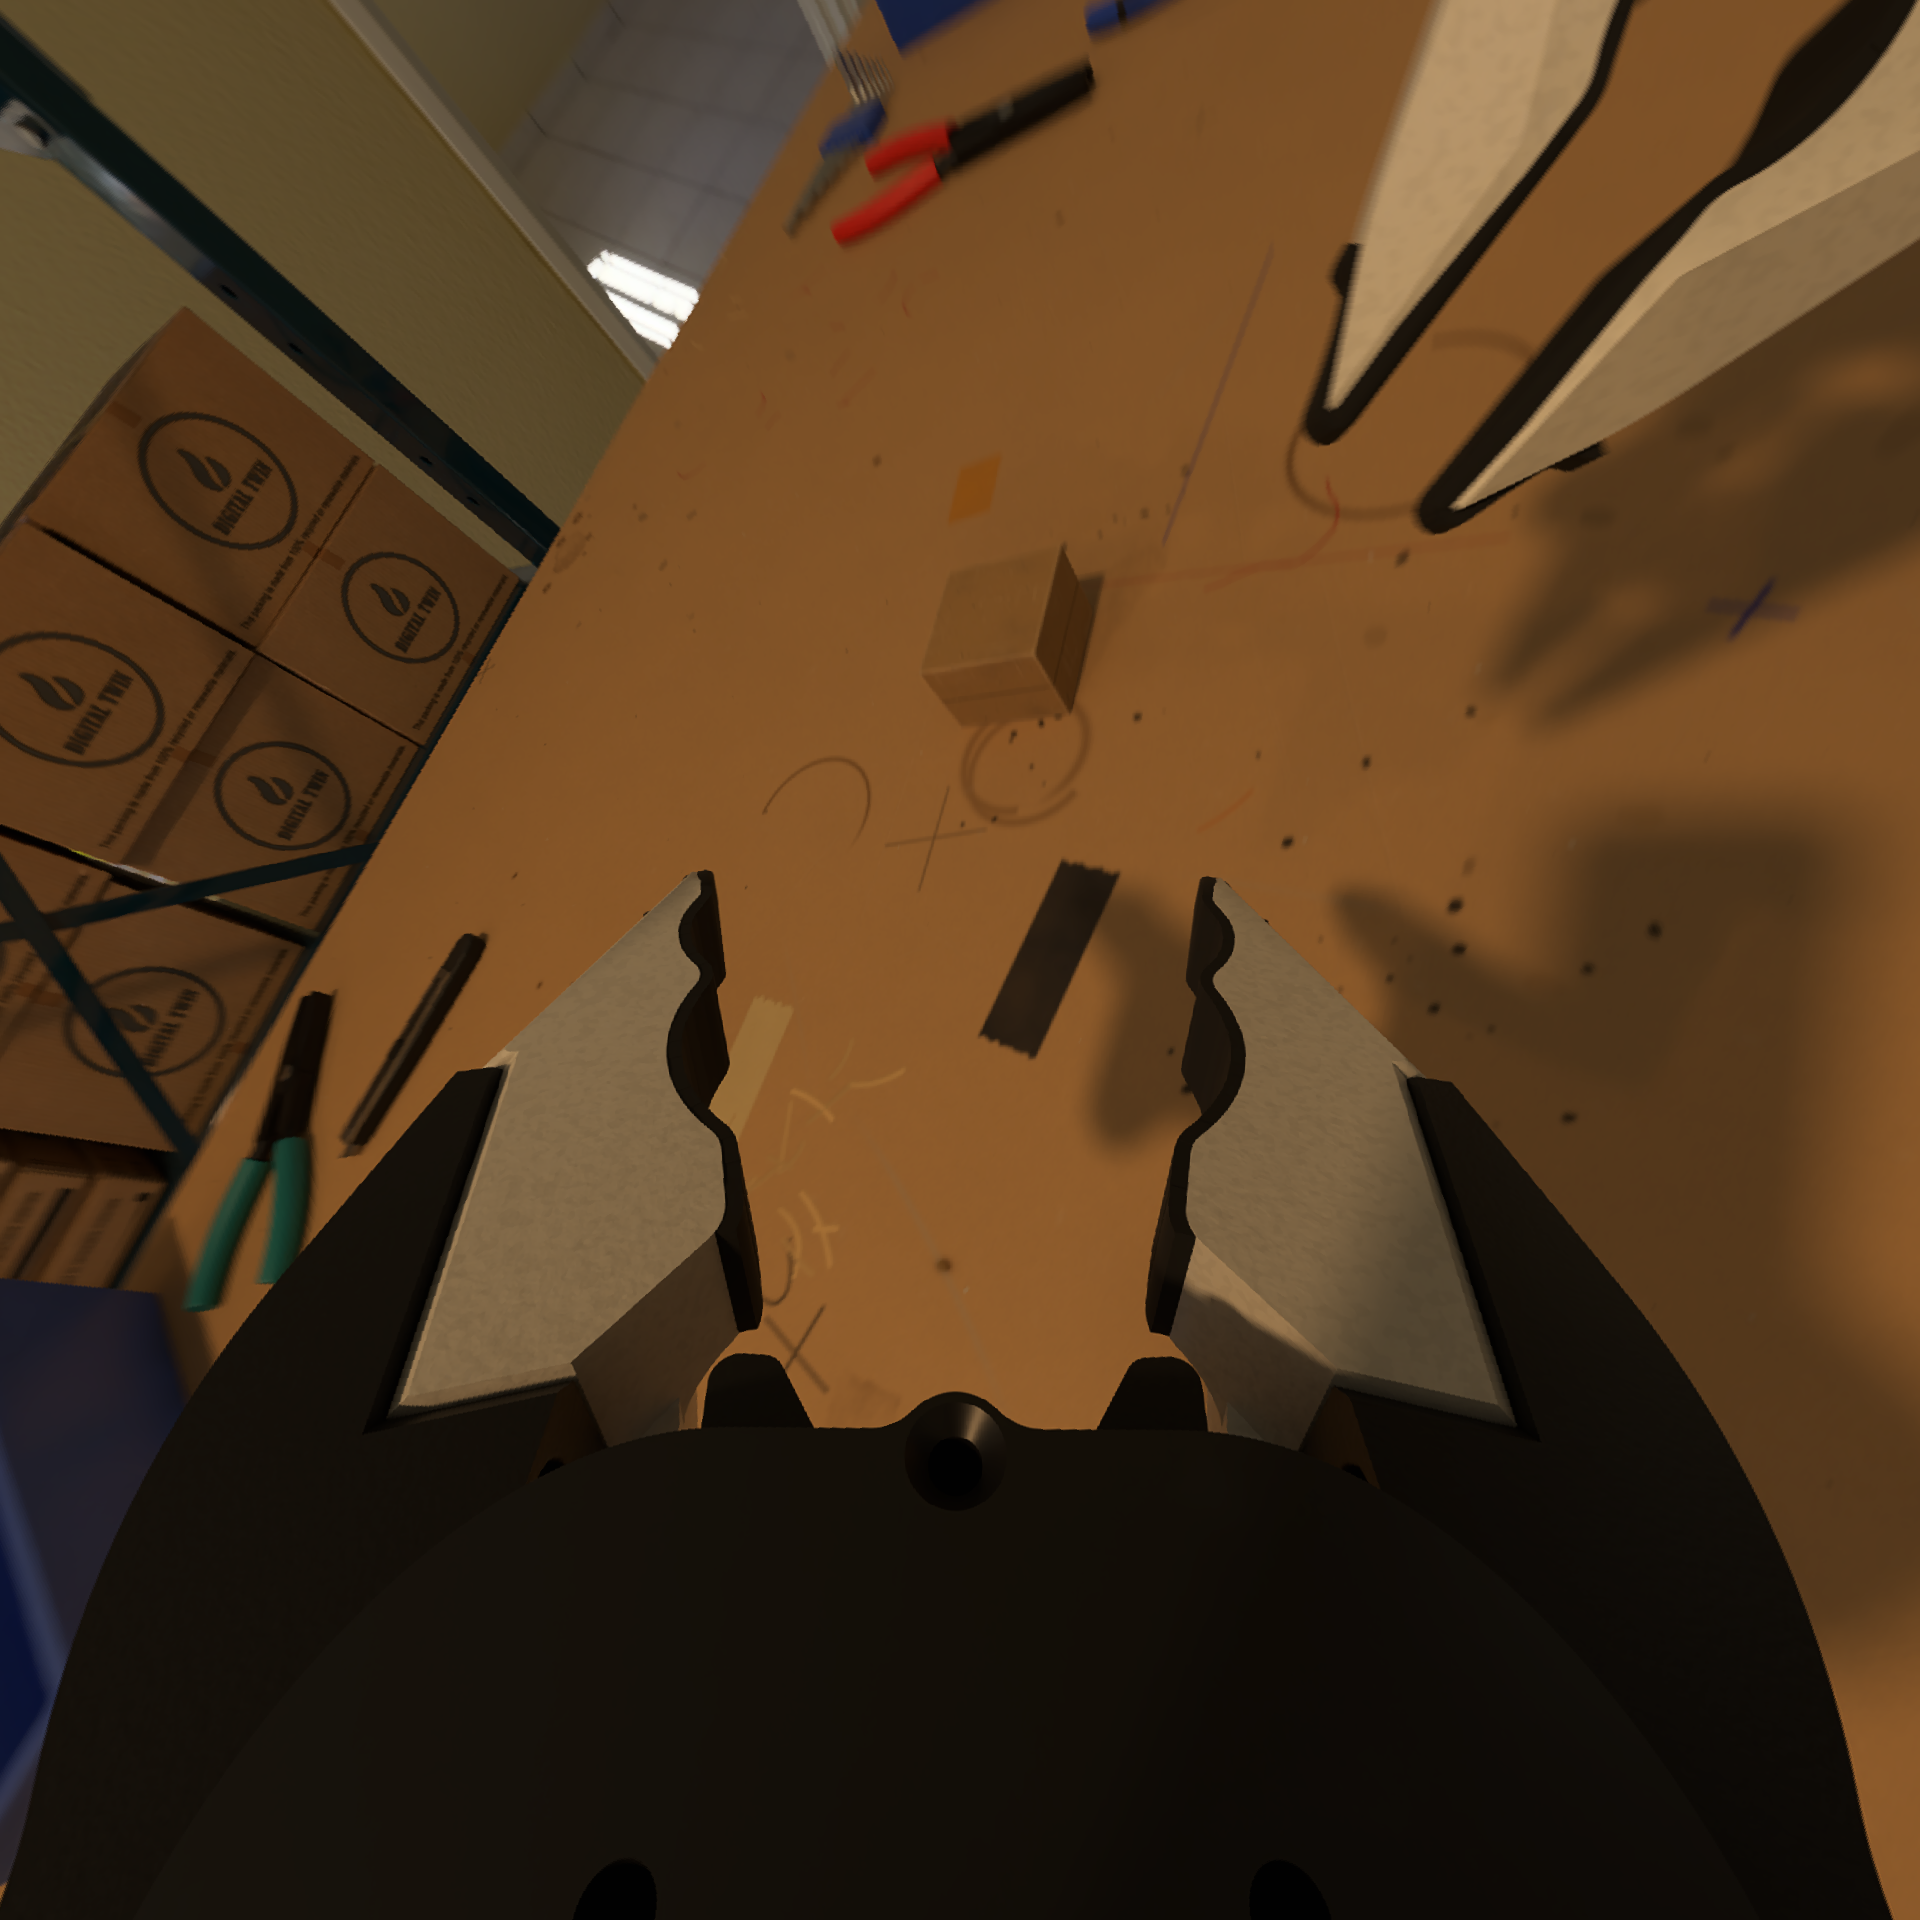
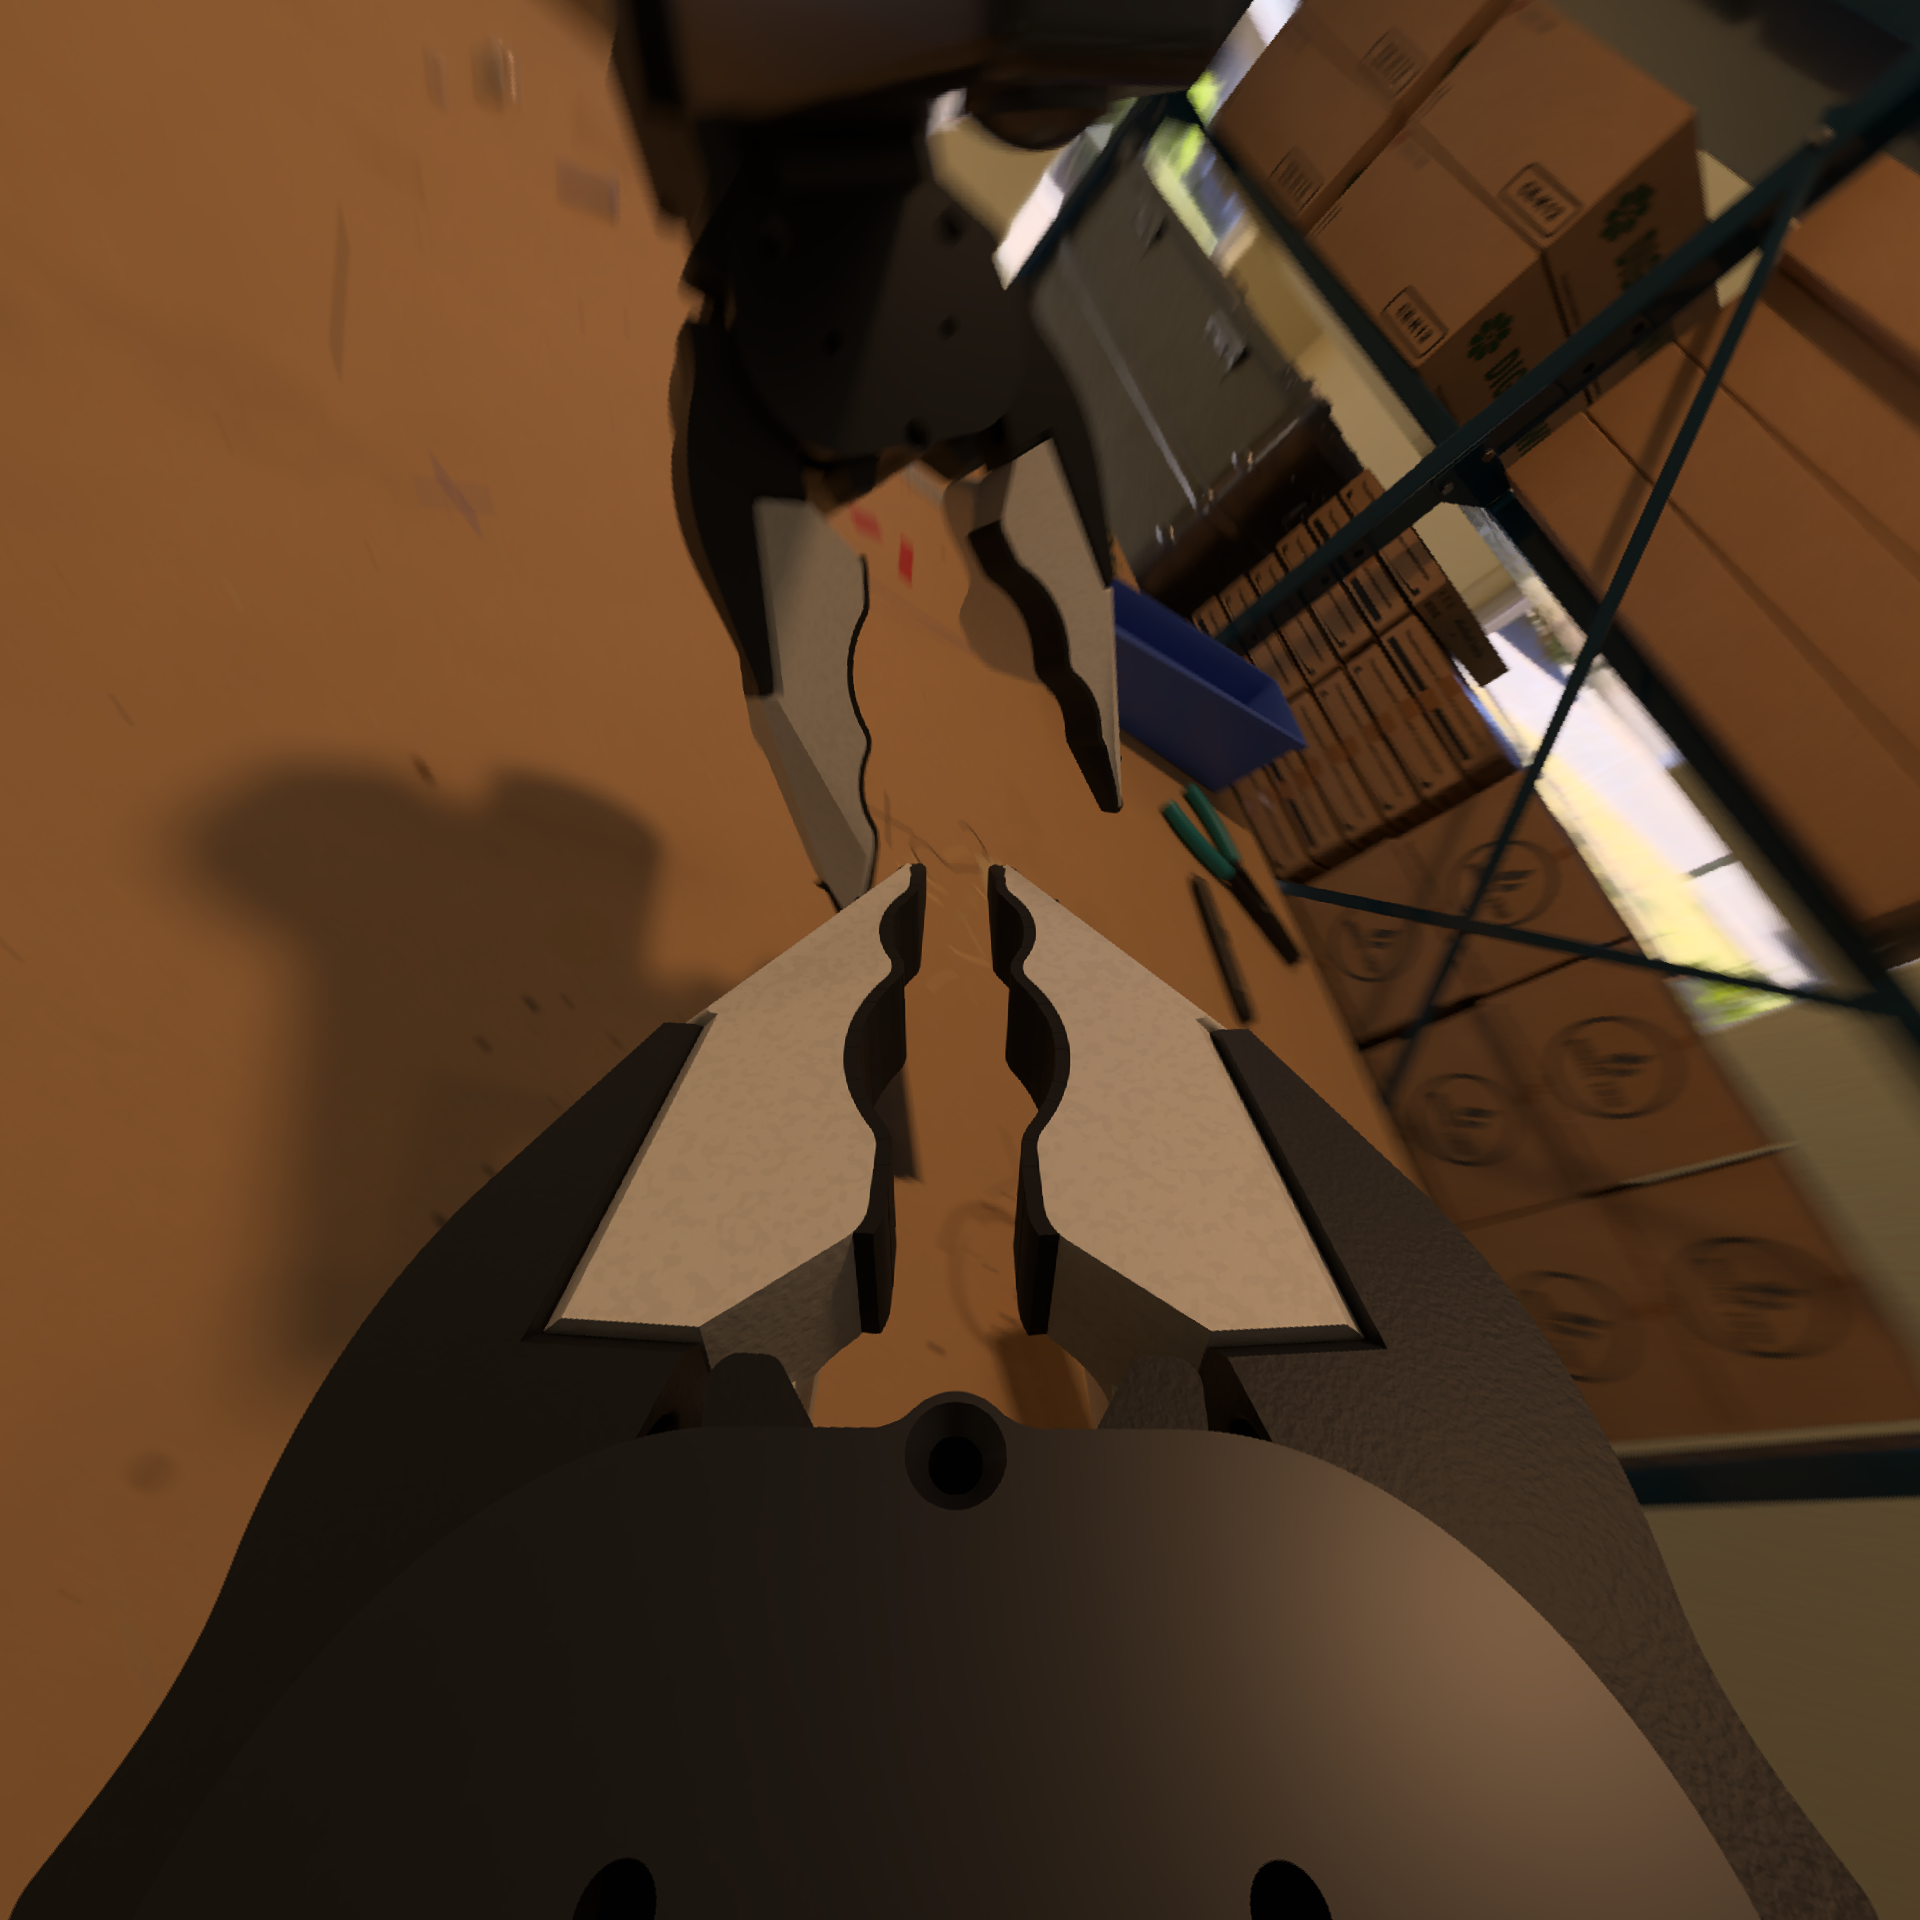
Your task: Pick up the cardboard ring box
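The cardboard ring box (image 1: 1003, 639), a small brown cube, stands on the brown workbench (image 1: 727, 623), ahead of my left gripper (image 1: 956, 894) and slightly right of its centre line. The left gripper hovers above the bench, wide open and empty. My right gripper (image 1: 1387, 473) comes in from the upper right, its tips beyond and to the right of the box, apart from it. In the right wrist view the right gripper (image 2: 956, 878) has only a narrow gap between its jaws and nothing in it, and the left gripper (image 2: 987, 836) faces it. I cannot make out the box there.
Red-handled pliers (image 1: 894, 187) and a black marker (image 1: 1018, 104) lie at the far end. Green-handled pliers (image 1: 260, 1195) and a black pen (image 1: 416, 1039) lie by the left edge. A black tape strip (image 1: 1049, 956) is stuck to the bench. Shelving with cardboard boxes (image 1: 208, 623) and a blue bin (image 2: 1195, 696) flank it.
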Controlling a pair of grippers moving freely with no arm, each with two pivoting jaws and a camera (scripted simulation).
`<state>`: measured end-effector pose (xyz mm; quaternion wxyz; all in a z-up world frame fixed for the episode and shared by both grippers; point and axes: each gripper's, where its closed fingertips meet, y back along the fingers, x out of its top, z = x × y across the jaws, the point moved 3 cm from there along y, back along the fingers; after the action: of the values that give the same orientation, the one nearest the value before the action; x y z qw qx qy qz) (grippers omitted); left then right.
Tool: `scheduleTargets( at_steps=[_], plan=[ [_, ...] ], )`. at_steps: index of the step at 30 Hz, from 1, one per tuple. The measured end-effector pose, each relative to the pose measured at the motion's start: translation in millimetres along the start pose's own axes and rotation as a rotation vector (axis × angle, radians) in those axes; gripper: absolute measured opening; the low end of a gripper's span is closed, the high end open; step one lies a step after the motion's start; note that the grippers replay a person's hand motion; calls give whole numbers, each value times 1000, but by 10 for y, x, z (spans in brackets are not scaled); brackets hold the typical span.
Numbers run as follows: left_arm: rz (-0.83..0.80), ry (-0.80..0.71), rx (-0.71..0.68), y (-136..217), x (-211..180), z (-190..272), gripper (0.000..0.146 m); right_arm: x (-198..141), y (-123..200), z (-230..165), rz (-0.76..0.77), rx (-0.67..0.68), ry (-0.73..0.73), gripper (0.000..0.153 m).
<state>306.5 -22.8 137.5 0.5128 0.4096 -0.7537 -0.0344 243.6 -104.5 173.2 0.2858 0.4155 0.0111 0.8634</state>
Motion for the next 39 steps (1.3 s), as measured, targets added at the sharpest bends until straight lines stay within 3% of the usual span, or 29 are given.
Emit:
scheduleTargets(
  at_steps=[3,5,10,15,22,31,35,37,39],
  plan=[
    [48,34,33,5,9,-35,86,-68,115,40,215,-5,-303,16],
    [22,-4,40,-41,22,-24,84,-159,190,81,317,-57,-426,21],
    [-25,-30,-51,-282,75,25,81,-289,520,168,533,-165,-587,24],
    [-55,106,-222,-645,238,95,83,-313,844,197,748,-280,-604,24],
    [-255,154,-284,-1333,301,65,92,-381,884,179,769,-300,-616,25],
    [-629,50,-362,-2137,115,103,95,-425,891,183,744,-318,-605,25],
    [-641,13,-409,-2147,110,146,84,-430,888,188,732,-324,-599,24],
    [-604,6,-411,-2074,63,114,62,-432,885,185,719,-329,-596,24],
    [-555,-1,-397,-1909,43,39,60,-428,879,180,710,-330,-594,23]
  ],
)
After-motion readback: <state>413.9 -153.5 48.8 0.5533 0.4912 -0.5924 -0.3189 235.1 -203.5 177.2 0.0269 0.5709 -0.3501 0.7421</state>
